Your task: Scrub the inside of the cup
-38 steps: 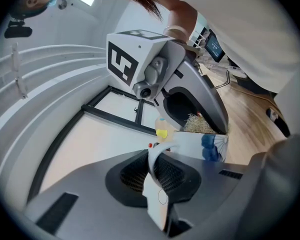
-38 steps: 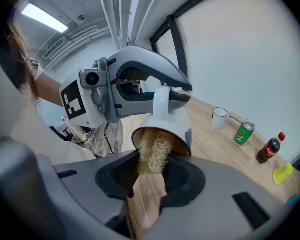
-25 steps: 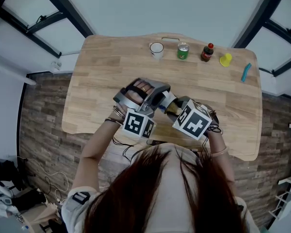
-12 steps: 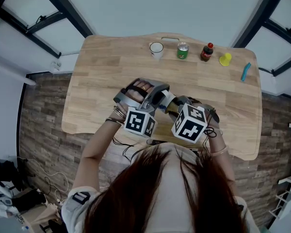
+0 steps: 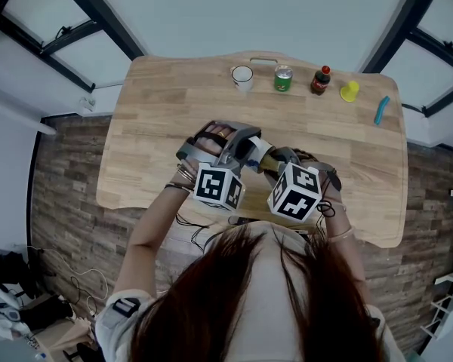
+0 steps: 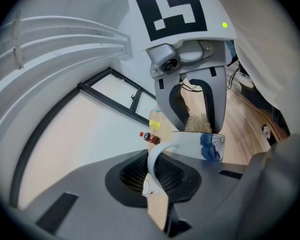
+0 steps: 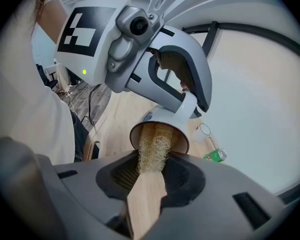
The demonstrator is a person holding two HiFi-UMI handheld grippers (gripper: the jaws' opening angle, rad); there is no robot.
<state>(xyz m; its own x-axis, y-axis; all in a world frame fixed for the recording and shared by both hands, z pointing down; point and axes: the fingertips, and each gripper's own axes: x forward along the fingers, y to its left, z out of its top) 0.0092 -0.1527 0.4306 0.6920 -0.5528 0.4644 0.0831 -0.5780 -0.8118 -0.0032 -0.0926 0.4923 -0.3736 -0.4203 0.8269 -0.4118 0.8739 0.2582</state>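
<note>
**Item 1: cup** [image 7: 160,135]. White with a blue print, held up over the surface [image 5: 158,127] near its front edge, between your two tools. Its long axis lies roughly level. The mouth points at your right tool and the base points away from it. The handle sticks out sideways toward your left tool.

**Item 2: left tool** [image 6: 157,181]. The jaws are narrow and pinched on the cup's handle.

**Item 3: right tool** [image 7: 149,176]. The jaws are narrow and clamped on a tan fibrous scrubber [image 7: 152,151]. The scrubber's long axis lines up with the cup's, and its far end is inside the mouth, touching the inner wall.

**Item 4: far edge of the surface**, in a row, left to right, well apart from the tools:
- a second white mug [image 5: 242,75]
- a green can [image 5: 284,78]
- a dark bottle with a red cap [image 5: 321,81]
- a small yellow thing [image 5: 350,90]
- a blue stick-shaped thing [image 5: 382,111], too small to identify
</note>
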